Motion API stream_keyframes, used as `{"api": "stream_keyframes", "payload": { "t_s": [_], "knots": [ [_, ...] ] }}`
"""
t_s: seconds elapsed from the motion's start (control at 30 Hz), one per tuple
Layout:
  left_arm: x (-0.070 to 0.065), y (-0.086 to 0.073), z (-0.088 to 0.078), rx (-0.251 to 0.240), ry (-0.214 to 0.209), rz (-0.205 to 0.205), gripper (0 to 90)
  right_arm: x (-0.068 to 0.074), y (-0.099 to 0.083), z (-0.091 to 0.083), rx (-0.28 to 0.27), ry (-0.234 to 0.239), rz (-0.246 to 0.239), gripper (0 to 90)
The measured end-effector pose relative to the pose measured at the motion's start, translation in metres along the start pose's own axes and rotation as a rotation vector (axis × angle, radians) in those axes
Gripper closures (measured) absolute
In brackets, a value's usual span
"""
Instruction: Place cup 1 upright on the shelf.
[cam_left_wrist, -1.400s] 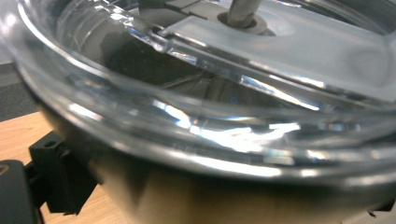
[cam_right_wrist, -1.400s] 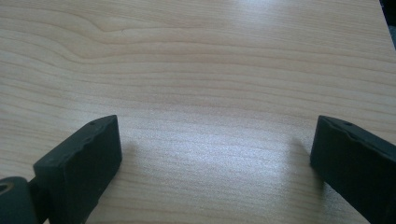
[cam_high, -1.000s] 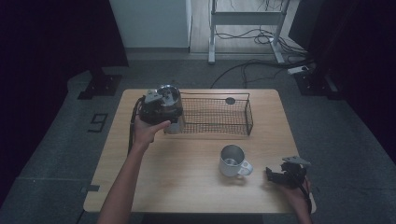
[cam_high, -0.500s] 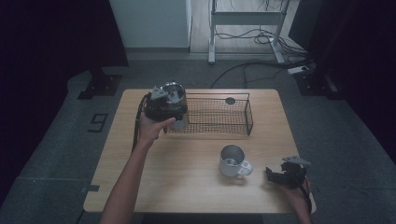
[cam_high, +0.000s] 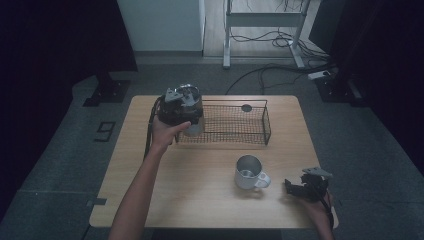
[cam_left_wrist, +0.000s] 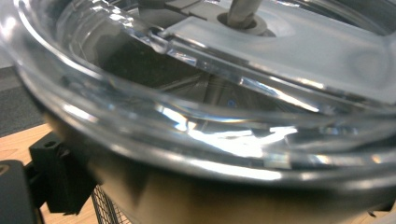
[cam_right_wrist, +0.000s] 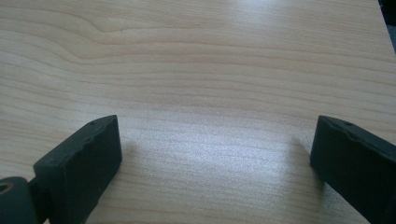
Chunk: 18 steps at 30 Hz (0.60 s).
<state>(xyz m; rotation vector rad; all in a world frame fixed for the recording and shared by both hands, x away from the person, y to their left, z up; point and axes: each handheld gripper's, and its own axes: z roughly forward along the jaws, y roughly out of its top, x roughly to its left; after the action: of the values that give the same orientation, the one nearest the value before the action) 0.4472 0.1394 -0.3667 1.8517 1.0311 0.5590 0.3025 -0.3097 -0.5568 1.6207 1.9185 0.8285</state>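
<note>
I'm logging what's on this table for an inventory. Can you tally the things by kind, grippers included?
Metal cups: 2, the mug on the table and the lidded cup in the left gripper
Wire baskets: 1
Grippers: 2, counting the right gripper
Total: 5

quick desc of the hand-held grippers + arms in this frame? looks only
Both hand-held grippers are dark, blocky units. Left has a grey three-cornered top plate and a black trailing cable. Right has two chunky matte-black jaws with ridged faces. Forearms are bare, no sleeves.
</note>
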Motion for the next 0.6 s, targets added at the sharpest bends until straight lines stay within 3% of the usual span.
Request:
{"api": "stream_keyframes", "payload": {
  "t_s": [0.6],
  "knots": [
    [0.005,0.005,0.015,0.016,-0.009,-0.003,4.1,0.0,0.0,0.0,0.0,-0.002,0.002,1.8]
  ]
}}
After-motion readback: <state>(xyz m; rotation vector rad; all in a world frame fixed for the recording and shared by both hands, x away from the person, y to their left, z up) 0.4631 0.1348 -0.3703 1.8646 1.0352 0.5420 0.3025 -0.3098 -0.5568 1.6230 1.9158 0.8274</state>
